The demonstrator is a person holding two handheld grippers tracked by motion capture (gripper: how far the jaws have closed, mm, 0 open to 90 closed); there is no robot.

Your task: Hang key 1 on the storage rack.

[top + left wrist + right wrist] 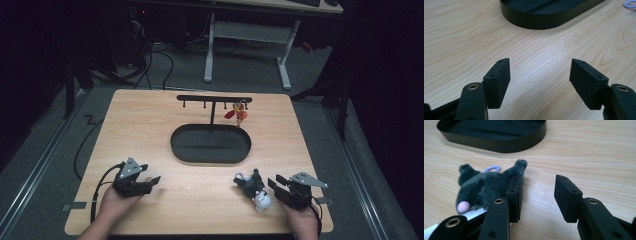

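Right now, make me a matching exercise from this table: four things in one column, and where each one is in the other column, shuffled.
Things:
1. grey and white plush mouse toy
2. red and orange keychain charm
3. black oval metal tray
4. left gripper

Places:
A. hanging from the black hook rack
B. middle of the light wooden table
C. near left corner, open over bare wood
D. just outside one of the right gripper fingers

Pairs: 1-D, 2-A, 3-B, 4-C
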